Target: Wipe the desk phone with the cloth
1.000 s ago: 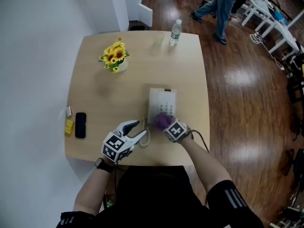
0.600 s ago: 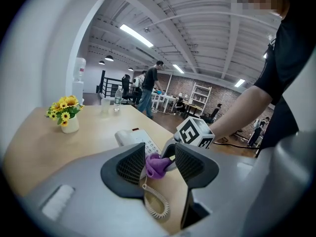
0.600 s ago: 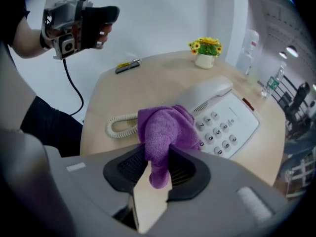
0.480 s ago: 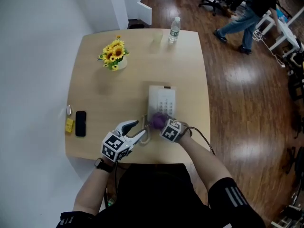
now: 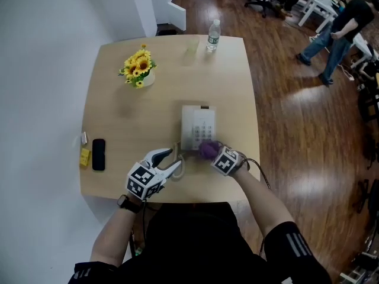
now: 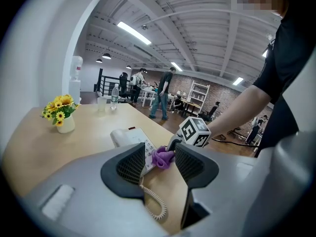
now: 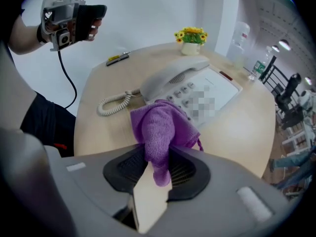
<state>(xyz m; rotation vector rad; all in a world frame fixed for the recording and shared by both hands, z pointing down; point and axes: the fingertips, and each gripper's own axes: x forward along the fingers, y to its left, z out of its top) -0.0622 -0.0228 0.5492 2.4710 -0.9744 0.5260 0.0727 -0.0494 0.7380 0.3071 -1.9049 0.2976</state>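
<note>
Since half a second ago the right tool (image 5: 214, 154) has swept to the right, carrying the purple cloth (image 5: 206, 149) from the near left of the keypad to the near right corner of the desk phone (image 5: 196, 122). That reads as one wiping stroke across the near end of the phone, so the wipe looks under way, with the far part of the keypad and the handset (image 7: 173, 78) likely still to be covered. The right tool's jaws are clamped on the cloth, whose bunched end presses on the keys while a tail hangs back between the jaws. The left tool (image 5: 170, 161) hovers over the near edge of the counter (image 5: 118, 135), just left of the phone, jaws apart with nothing between them, above the coiled cord (image 6: 153, 201). The phone sits mid-counter, slightly right of centre.
</note>
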